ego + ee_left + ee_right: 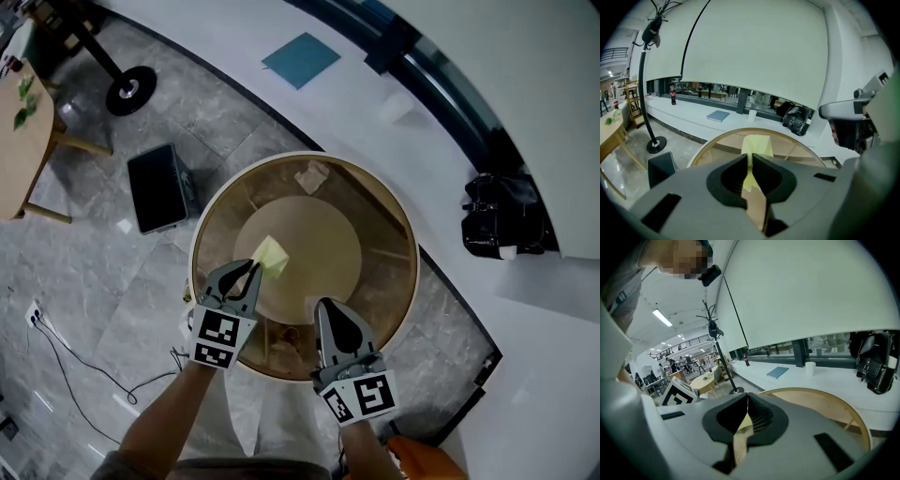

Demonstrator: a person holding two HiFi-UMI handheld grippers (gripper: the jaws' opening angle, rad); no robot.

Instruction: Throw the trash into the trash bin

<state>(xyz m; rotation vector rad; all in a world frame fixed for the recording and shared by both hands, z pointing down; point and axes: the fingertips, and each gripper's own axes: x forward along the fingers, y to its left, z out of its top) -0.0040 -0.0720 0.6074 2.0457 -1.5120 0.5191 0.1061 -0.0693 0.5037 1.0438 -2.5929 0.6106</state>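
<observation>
Below you the round wooden-rimmed table (398,216) bears a crumpled scrap of pale paper (312,176) near its far edge; a black case (157,187) lies shut on the floor to its left, and a black bag (502,216) sits on the white ledge to its right. Your left gripper (251,267) is clamped on the yellow-green paper sheet (273,255), held over the table's near-left part; your right gripper (324,304), just beside it over the near rim, has its jaws together on nothing; each gripper's cube shows black-and-white square markers.

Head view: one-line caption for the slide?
Left gripper shut on a yellow paper scrap over a round wooden table; right gripper shut, empty; crumpled paper near the table's far rim.
</observation>
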